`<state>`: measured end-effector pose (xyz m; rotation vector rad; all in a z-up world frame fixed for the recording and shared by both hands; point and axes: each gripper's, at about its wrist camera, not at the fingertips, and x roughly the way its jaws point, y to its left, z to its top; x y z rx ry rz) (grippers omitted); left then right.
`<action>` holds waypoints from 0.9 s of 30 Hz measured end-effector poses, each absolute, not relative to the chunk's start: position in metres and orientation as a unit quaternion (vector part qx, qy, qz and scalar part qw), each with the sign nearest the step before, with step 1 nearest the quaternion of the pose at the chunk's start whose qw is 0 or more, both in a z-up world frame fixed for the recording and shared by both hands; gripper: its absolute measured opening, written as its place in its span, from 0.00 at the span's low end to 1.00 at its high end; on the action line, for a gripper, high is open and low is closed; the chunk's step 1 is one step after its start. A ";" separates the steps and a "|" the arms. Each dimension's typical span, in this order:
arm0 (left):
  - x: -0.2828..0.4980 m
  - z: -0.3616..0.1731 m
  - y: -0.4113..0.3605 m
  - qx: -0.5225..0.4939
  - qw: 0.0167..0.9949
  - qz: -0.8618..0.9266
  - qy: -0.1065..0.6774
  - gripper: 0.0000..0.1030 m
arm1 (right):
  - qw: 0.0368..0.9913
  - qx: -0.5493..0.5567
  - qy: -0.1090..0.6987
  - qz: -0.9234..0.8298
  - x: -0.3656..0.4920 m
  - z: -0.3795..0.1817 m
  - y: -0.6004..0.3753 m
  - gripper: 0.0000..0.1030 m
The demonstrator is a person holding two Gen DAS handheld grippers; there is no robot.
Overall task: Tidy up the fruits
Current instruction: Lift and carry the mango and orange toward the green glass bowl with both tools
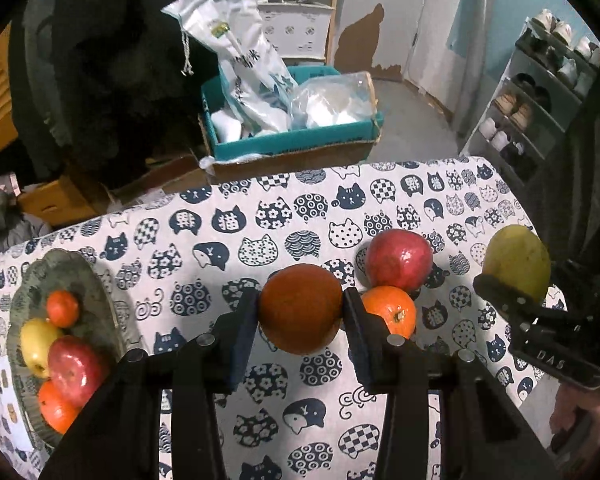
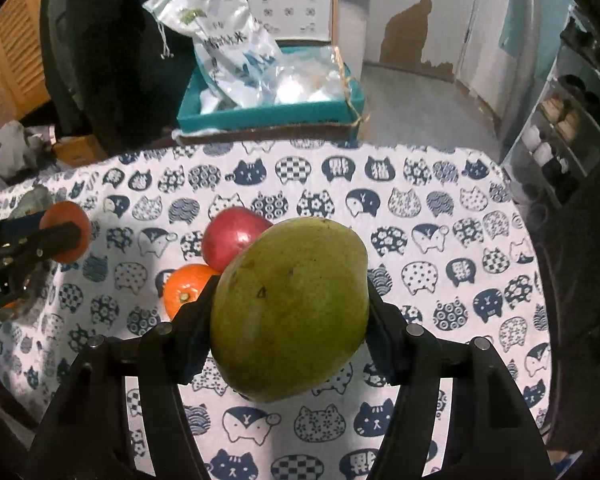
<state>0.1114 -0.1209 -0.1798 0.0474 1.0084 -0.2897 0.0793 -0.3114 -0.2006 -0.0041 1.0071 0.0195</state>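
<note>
A dark orange (image 1: 300,308) sat pinched between the two pads of the left gripper (image 1: 301,312), held above the cat-print tablecloth (image 1: 260,216) near the middle of the table. To the right, the right gripper (image 2: 290,316) clamped a large green mango (image 2: 290,308) between its fingers, also clear of the cloth. Between the two held fruits, a red apple (image 1: 398,260) rested on the cloth with a smaller bright orange (image 1: 392,310) touching it on the near side. Only the left wrist view showed the glass plate (image 1: 96,280) at the left edge of the table, carrying a small orange (image 1: 62,308), a yellow apple (image 1: 38,346), a second red apple (image 1: 76,370) and another orange (image 1: 54,408) crowded together. In the right wrist view the plate was mostly hidden behind the left gripper, seen there from the side. Beyond the far edge of the table stood a teal-lined cardboard box (image 2: 268,116) holding white plastic bags (image 2: 220,40), and a shoe rack (image 1: 540,96) stood at far right.
</note>
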 end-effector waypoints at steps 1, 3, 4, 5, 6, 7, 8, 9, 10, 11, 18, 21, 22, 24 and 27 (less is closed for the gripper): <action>0.110 -0.177 -0.119 0.022 0.866 -0.138 0.479 0.42 | 0.877 -0.004 0.480 0.009 0.078 -0.197 -0.311 0.63; 0.106 -0.171 -0.116 0.019 0.869 -0.137 0.474 0.42 | 0.881 -0.002 0.472 0.012 0.075 -0.189 -0.309 0.63; 0.104 -0.168 -0.114 0.018 0.871 -0.137 0.471 0.42 | 0.883 -0.001 0.470 0.013 0.074 -0.186 -0.309 0.63; 0.102 -0.164 -0.111 0.017 0.873 -0.136 0.467 0.42 | 0.885 -0.001 0.465 0.014 0.072 -0.181 -0.308 0.63; 0.100 -0.161 -0.110 0.017 0.875 -0.135 0.464 0.42 | 0.887 0.000 0.462 0.015 0.071 -0.178 -0.307 0.63; 0.098 -0.157 -0.107 0.017 0.878 -0.133 0.460 0.42 | 0.889 0.001 0.458 0.018 0.069 -0.173 -0.306 0.63; 0.095 -0.153 -0.105 0.015 0.880 -0.132 0.456 0.42 | 0.891 0.001 0.453 0.020 0.068 -0.169 -0.304 0.63; 0.094 -0.150 -0.103 0.014 0.882 -0.131 0.453 0.42 | 0.893 0.001 0.450 0.022 0.067 -0.166 -0.303 0.63; 0.091 -0.147 -0.101 0.013 0.883 -0.130 0.450 0.42 | 0.895 -0.001 0.446 0.024 0.066 -0.162 -0.301 0.63; 0.089 -0.143 -0.098 0.012 0.885 -0.129 0.447 0.42 | 0.897 -0.004 0.441 0.027 0.065 -0.156 -0.298 0.63; 0.078 -0.121 -0.080 0.003 0.897 -0.119 0.426 0.42 | 0.907 -0.011 0.418 0.047 0.060 -0.132 -0.280 0.63; 0.074 -0.114 -0.072 -0.001 0.900 -0.115 0.420 0.42 | 0.911 -0.016 0.409 0.058 0.059 -0.123 -0.269 0.63; 0.073 -0.112 -0.068 -0.003 0.902 -0.113 0.417 0.42 | 0.912 -0.018 0.406 0.062 0.058 -0.121 -0.266 0.63; 0.072 -0.109 -0.063 -0.006 0.904 -0.110 0.414 0.42 | 0.913 -0.020 0.401 0.071 0.058 -0.115 -0.258 0.63; 0.068 -0.104 -0.052 -0.012 0.906 -0.103 0.409 0.42 | 0.915 -0.022 0.395 0.083 0.059 -0.110 -0.247 0.63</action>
